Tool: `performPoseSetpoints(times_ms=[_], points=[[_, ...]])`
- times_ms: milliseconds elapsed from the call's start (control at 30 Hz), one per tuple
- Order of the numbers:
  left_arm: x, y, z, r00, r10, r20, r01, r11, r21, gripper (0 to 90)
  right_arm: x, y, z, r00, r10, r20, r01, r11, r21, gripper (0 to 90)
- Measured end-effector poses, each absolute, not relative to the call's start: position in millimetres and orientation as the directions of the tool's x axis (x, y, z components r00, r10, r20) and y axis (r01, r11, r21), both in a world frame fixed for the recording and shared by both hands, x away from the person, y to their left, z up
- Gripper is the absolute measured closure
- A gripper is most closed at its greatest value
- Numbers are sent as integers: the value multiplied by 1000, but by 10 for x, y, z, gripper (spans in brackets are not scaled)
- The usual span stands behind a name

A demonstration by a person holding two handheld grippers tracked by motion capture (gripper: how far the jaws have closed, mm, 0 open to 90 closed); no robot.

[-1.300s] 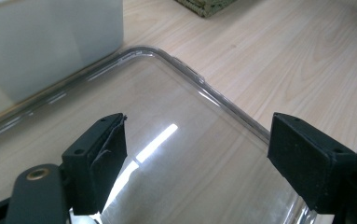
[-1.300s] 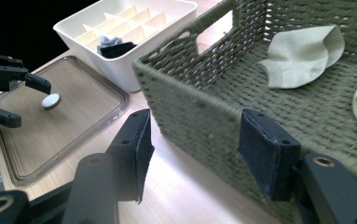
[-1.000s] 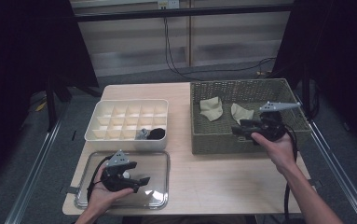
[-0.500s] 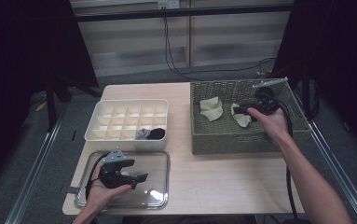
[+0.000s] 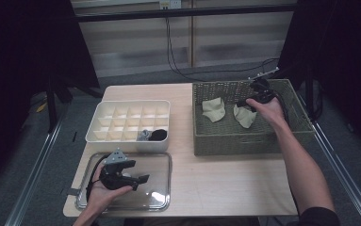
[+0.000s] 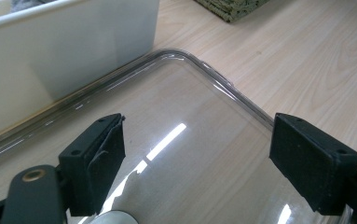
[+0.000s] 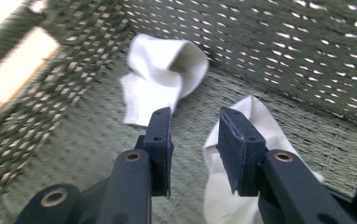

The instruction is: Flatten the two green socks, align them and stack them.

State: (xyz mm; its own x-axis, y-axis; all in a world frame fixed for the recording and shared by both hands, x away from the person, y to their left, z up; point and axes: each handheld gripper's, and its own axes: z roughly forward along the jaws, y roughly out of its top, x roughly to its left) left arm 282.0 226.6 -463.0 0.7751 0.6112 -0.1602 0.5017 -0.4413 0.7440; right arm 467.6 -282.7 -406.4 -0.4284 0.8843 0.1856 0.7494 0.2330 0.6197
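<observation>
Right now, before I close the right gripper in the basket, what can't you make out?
- Right gripper: jaws part open above the basket floor; whether a pad touches the near sock is hidden by the jaw.
- Dark item in the divided box: too small in the high view.
- Left gripper: the clear lid's near edge is cut off.

Right hand-held gripper [image 5: 245, 103] moved farther into basket [image 5: 244, 139], over socks [image 5: 245, 116].

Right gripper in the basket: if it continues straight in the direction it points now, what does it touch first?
Probably the woven basket floor between the two white socks; the right gripper has the nearer sock just beside its line. Depth is unclear.
</observation>
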Motion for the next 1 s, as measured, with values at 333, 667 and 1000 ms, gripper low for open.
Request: performPoseSetpoints(times_ms=[333,667,1000], points=[[2841,2288,-4641,773,614,-160,503,-440,744,176,4948,-2893,-4285,-393,903,173,813,253,525,735],[2839,2279,-4645,780,605,-158,500,-452,739,170,5034,-2801,-4553,-389,905,170,855,286,431,791],[2867,2269,-4663,777,609,-160,507,-454,733,170,5052,-2772,-4656,-394,908,145,872,320,371,708]])
